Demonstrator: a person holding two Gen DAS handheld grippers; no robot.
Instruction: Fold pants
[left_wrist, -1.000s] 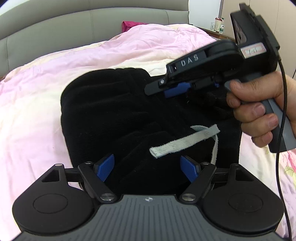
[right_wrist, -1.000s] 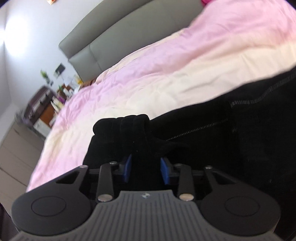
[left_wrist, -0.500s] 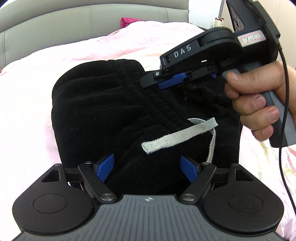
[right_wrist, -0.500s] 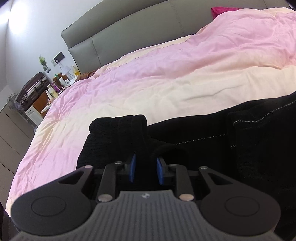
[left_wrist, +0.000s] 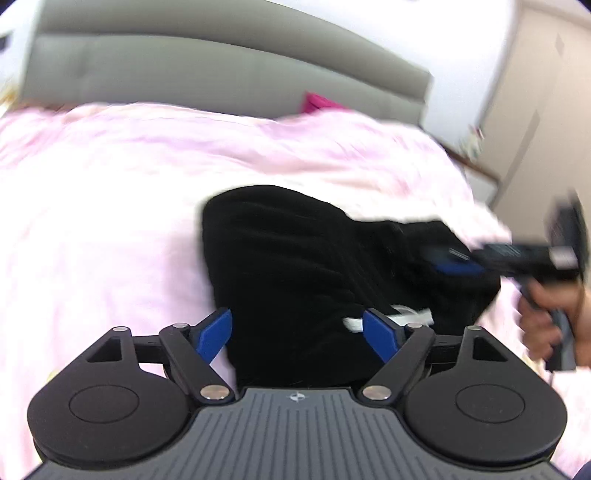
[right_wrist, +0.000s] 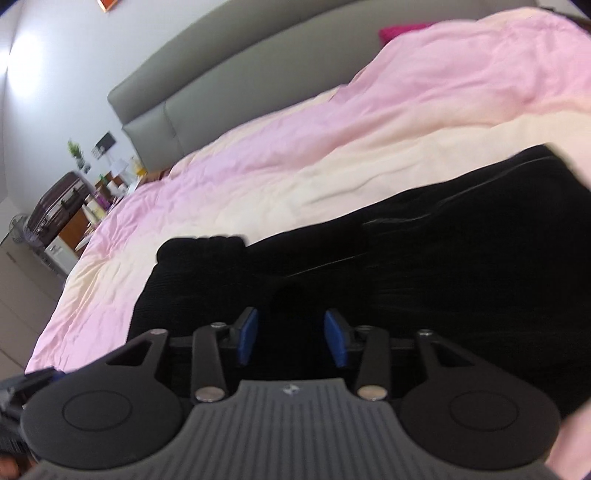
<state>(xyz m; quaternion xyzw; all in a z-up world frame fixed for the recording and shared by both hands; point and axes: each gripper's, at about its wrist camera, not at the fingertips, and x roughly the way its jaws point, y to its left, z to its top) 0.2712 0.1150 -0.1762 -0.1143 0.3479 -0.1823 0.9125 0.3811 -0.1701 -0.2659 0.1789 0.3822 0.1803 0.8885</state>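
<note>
The pants (left_wrist: 314, 266) lie as a compact black bundle on the pink duvet (left_wrist: 110, 206) of the bed, nearer its foot than the grey headboard (left_wrist: 207, 74). In the right wrist view the same pants (right_wrist: 443, 266) extend as a long dark band toward the right edge, with a rounded, ribbed end (right_wrist: 199, 247) at the left. The fabric is thick, matte and soft; its layers are stacked, so the judgement is that the folding is far along and the present step is release and tidy-up.

The left tool (left_wrist: 297, 332) is spread wide, its blue pads on either side of the near edge of the bundle and gripping nothing. A pale drawstring (left_wrist: 406, 317) lies loose on the fabric just beside its right pad. The right tool (right_wrist: 291, 338) is parted to a moderate gap over black cloth; no fold appears pinched between the pads. In the left view the right tool (left_wrist: 465, 264) appears blurred at the far right edge of the bundle, held by the right hand (left_wrist: 554, 321).

To finish well, both tools should lift straight off the cloth without dragging the top layer. The drawstring should be tucked under a fold, since it may snag on a pad. Edges should be pressed flat and squared.
</note>
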